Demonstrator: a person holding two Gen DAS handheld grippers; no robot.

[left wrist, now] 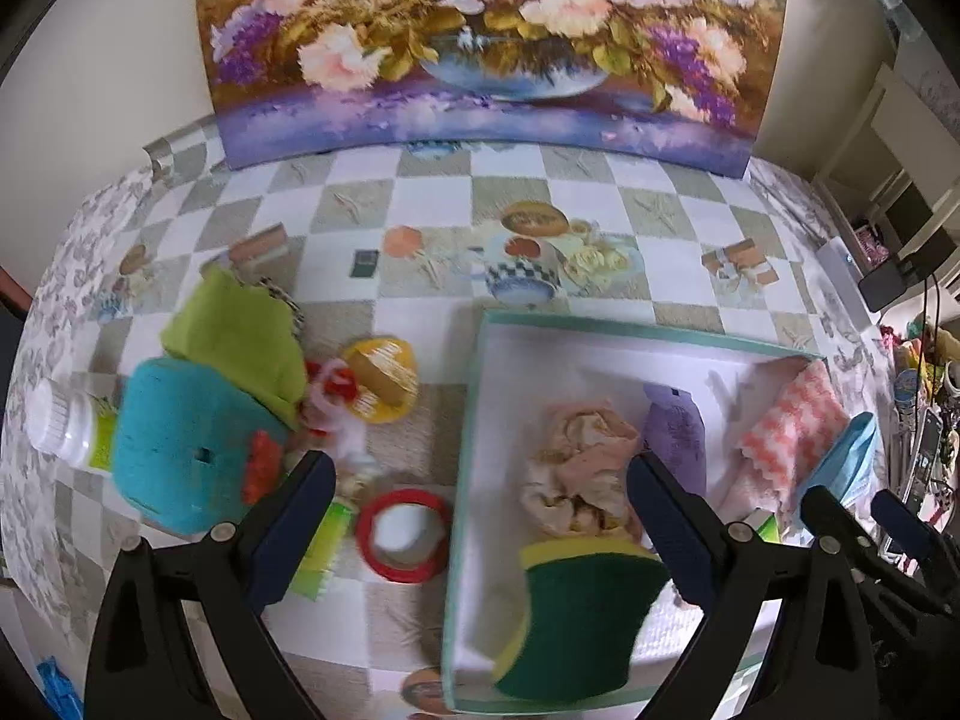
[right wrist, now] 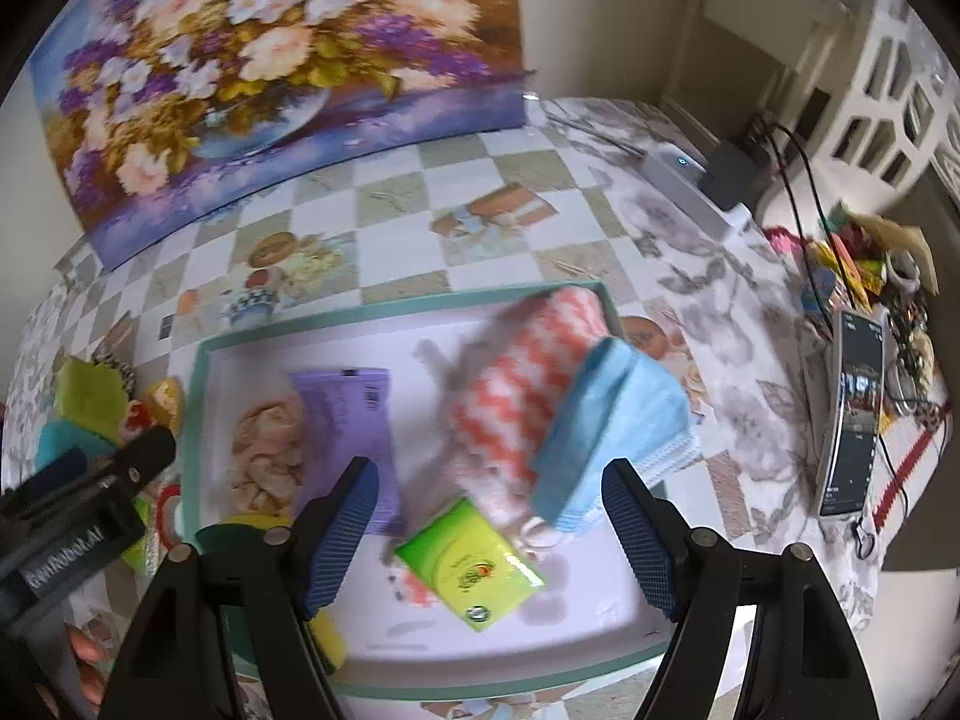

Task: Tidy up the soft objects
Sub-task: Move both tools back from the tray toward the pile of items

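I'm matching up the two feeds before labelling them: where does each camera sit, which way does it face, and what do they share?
Left wrist: sits on the left gripper, looks steeply down at the checked tablecloth and teal-rimmed white box; its open dark fingers show, and the right gripper at the lower right.
Right wrist: sits on the right gripper, looks down into the box; its open fingers show, and the left gripper at left.
Shared: box, lilac pouch, flower painting.

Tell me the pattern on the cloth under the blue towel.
Orange-and-white zigzag cloth; right wrist view shows it best.
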